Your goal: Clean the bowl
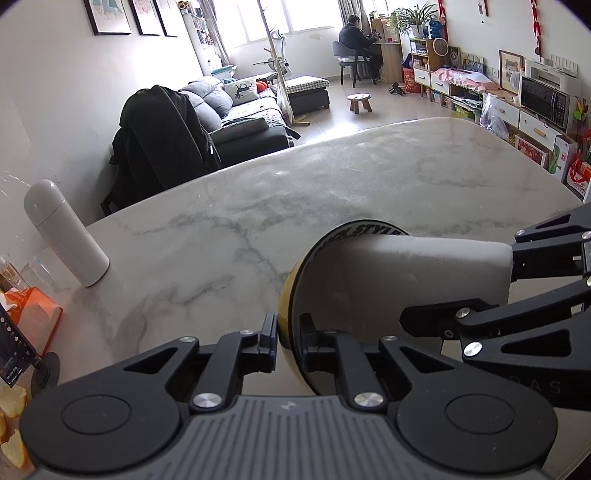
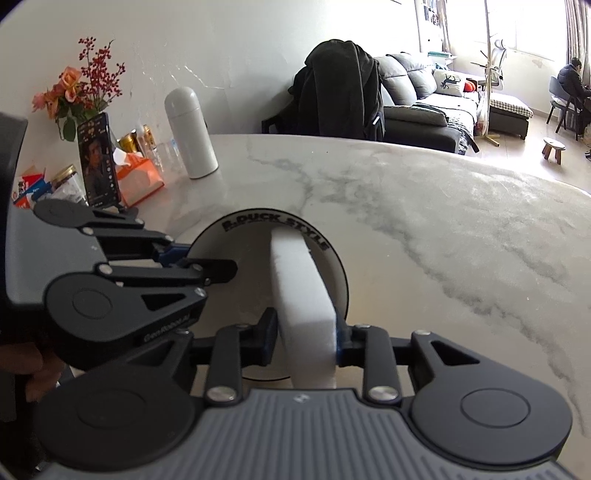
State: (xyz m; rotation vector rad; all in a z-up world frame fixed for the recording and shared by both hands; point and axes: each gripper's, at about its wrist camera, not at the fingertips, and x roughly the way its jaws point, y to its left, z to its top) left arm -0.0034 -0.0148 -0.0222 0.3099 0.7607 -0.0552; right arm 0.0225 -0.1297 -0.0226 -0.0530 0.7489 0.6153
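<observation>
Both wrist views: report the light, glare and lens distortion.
Left wrist view: window blown out, daylight glare on floor and table, table edge bowed by fisheye, corners vignetted. Right wrist view: window overexposed, sponge bright against the bowl, near gripper bodies dark, room bent at edges.

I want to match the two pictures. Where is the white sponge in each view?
Left wrist view: the white sponge is at lower right, inside the tilted bowl.
Right wrist view: the sponge is at lower centre, between the right gripper fingers.
Shared landmark: the white flask.
</observation>
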